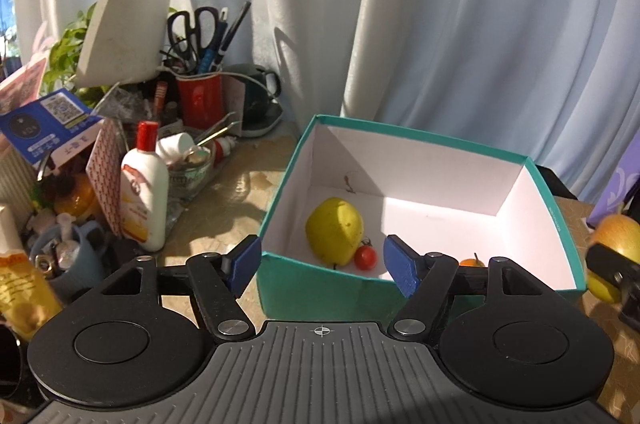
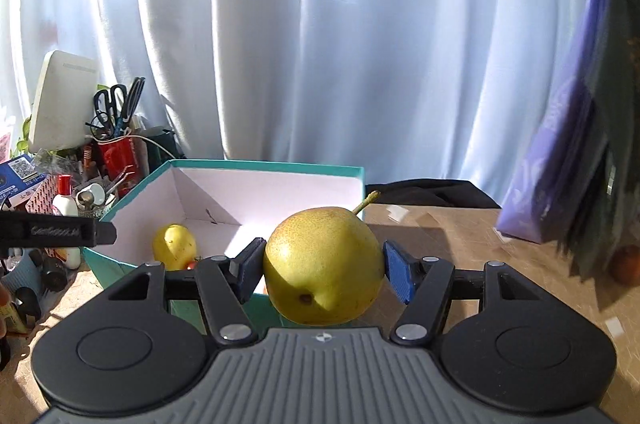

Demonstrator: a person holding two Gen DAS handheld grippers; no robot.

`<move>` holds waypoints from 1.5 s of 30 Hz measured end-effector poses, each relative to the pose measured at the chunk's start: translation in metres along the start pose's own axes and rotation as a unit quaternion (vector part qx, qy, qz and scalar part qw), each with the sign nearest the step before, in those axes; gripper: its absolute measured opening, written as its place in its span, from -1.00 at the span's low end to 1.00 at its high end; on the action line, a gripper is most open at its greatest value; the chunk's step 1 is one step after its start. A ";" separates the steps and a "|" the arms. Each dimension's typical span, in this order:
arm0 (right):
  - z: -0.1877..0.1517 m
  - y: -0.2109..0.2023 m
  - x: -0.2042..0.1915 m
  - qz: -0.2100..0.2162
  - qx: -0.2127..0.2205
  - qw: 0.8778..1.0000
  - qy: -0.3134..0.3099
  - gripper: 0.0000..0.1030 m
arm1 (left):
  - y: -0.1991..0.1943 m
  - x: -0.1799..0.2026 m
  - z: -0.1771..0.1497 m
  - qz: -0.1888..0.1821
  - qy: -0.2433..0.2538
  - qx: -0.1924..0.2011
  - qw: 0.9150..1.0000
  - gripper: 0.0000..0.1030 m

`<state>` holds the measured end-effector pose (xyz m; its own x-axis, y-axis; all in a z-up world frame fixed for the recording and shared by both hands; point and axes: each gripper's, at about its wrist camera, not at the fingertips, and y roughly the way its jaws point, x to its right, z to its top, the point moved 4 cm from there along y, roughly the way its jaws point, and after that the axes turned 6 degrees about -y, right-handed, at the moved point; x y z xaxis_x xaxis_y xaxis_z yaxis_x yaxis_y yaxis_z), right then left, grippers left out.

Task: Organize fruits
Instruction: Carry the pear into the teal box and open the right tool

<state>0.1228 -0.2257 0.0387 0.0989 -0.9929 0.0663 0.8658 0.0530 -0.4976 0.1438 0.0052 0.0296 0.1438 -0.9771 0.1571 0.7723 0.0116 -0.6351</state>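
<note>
The right gripper (image 2: 323, 270) clasps a large speckled yellow pear (image 2: 323, 266) just short of the teal cardboard box's (image 2: 256, 165) near wall; the left gripper (image 1: 321, 264) stands released and empty. Next, I judge: carry it over the rim and release.

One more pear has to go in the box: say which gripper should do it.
Right. The right gripper is shut on a pear beside the teal box; the left gripper is open and empty.

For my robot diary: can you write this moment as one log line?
left gripper: open, empty | right gripper: holding pear | box: pear, tomato inside
</note>
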 end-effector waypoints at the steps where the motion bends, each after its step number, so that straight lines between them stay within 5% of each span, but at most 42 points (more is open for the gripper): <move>1: 0.003 0.008 -0.003 0.004 0.000 1.000 -0.005 0.23 | -0.003 -0.005 -0.001 0.000 -0.005 -0.002 1.000 0.43; 12: -0.011 0.088 -0.023 0.012 -0.060 0.997 -0.040 0.23 | -0.003 -0.032 -0.020 0.036 -0.018 -0.030 0.999 0.43; 33: -0.013 0.113 -0.029 -0.014 -0.097 0.990 -0.097 0.27 | 0.000 -0.020 -0.034 0.023 0.001 -0.053 0.998 0.46; 38: -0.009 0.090 -0.027 -0.018 -0.055 0.996 -0.063 0.27 | 0.007 -0.023 -0.041 0.010 0.005 -0.056 0.998 0.46; 45: -0.013 0.003 -0.016 -0.026 0.035 0.999 -0.013 0.54 | 0.010 -0.032 -0.067 -0.039 0.030 -0.050 0.998 0.46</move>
<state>0.1175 -0.2115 0.0245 0.0653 -0.9914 0.1134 0.9018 0.0100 -0.4321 0.1052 0.0225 -0.0325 0.0458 -0.9853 0.1647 0.7130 -0.0832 -0.6962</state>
